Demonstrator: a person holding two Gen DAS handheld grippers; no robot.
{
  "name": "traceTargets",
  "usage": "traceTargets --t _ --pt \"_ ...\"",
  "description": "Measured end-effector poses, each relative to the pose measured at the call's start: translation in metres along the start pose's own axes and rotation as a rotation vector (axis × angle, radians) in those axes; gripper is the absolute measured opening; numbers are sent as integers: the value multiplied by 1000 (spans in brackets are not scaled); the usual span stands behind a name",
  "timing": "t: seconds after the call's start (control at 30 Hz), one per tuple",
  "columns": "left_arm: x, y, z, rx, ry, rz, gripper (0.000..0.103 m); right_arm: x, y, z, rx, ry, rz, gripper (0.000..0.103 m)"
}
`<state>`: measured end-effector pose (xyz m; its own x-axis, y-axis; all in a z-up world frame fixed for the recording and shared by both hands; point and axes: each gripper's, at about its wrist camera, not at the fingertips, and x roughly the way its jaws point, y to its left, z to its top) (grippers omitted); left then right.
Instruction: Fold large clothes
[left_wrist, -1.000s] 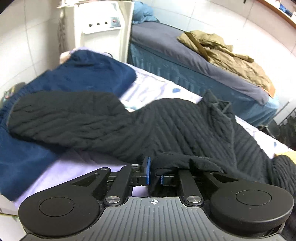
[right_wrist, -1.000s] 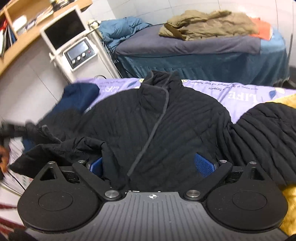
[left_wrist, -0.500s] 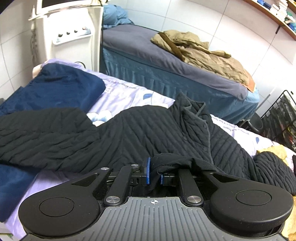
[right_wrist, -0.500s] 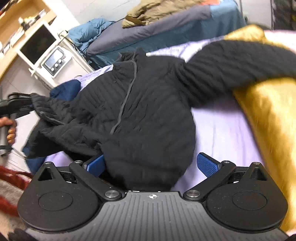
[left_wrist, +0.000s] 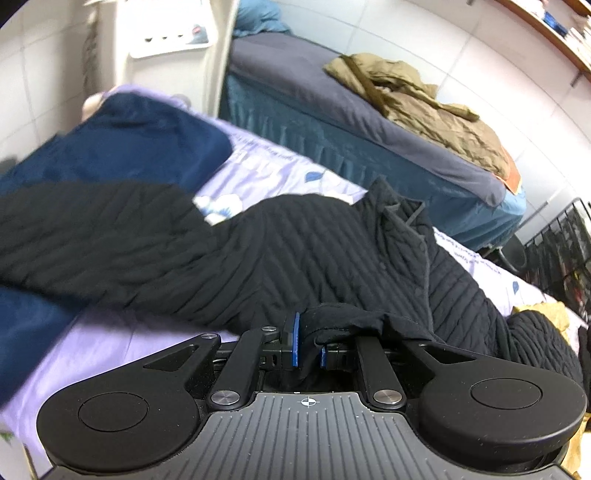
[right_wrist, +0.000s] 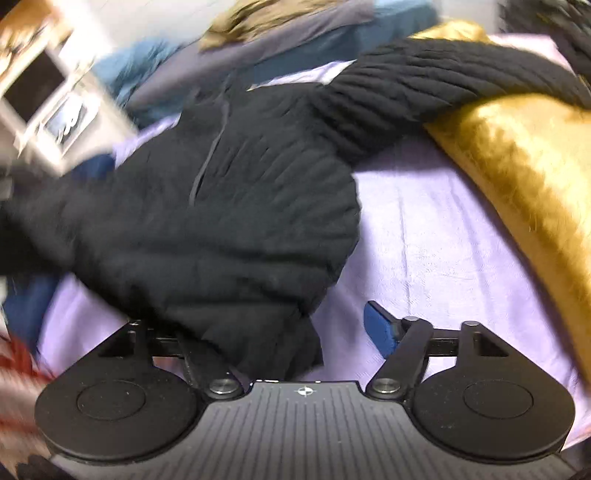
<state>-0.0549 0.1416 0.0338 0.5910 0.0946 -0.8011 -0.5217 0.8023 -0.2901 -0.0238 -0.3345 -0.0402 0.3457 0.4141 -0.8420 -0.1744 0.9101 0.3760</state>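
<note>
A black quilted jacket (left_wrist: 295, 254) lies spread on the lilac bed sheet (left_wrist: 110, 343), collar toward the far side. My left gripper (left_wrist: 308, 345) is shut on a bunched fold of the jacket's edge, with cloth draped over its right finger. In the right wrist view, the jacket's (right_wrist: 229, 206) lower corner hangs between the jaws of my right gripper (right_wrist: 280, 332), which are closing. The blue right pad (right_wrist: 380, 328) stands clear of the cloth, and the left pad is hidden under it. One sleeve (right_wrist: 424, 81) stretches away to the right.
A golden fleece garment (right_wrist: 517, 166) lies right of the jacket, under the sleeve. A navy garment (left_wrist: 122, 147) lies on the left. Behind stand a second bed (left_wrist: 332, 110) with an olive coat (left_wrist: 417, 99), a white machine (left_wrist: 166, 44) and a black wire rack (left_wrist: 561, 251).
My right gripper has dropped toward the jacket's lower corner, rolled, and its jaws have narrowed. My left gripper keeps its hold on the fold; its view has swung slightly.
</note>
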Motion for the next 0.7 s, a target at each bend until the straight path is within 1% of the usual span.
traceTargets --t 0.07,0.1,0.13,0.17,0.23,0.3,0.33,0.43,0.5,0.53,0.6,0.63,0.67,0.7 --pt "-2 10 -6 -26 15 4 45 13 -5 1 -7 49 -44 55" --pt "-3 15 -10 -34 20 12 45 17 -9 3 -2 57 -45 36" --pt "-4 19 -13 -41 26 19 45 19 -11 4 7 56 -27 19" --pt "-6 23 -15 -48 29 25 45 16 -12 9 17 43 -16 14" --pt "-12 32 -21 -74 35 34 45 0 -7 25 6 -21 -29 9" --pt "-23 43 -25 -108 40 33 45 -26 0 51 -20 -82 -30 8" --pt "-31 48 -26 -127 41 29 45 -45 7 65 -60 -123 -36 7" --pt "-58 64 -29 -171 34 16 45 -104 40 109 -241 -226 -79 6" --pt "-71 72 -35 -201 35 19 44 -139 68 129 -365 -280 -98 6" --pt "-73 75 -40 -201 50 38 44 -147 82 134 -437 -277 -119 6" --pt "-69 84 -58 -176 101 86 43 -138 102 135 -606 -136 -180 6" --pt "-63 89 -72 -172 136 113 43 -130 104 128 -646 -115 -204 6" --pt "-56 96 -87 -173 171 147 43 -116 101 119 -646 -77 -214 7" --pt "-47 104 -104 -175 200 180 43 -99 97 109 -641 -2 -204 7"
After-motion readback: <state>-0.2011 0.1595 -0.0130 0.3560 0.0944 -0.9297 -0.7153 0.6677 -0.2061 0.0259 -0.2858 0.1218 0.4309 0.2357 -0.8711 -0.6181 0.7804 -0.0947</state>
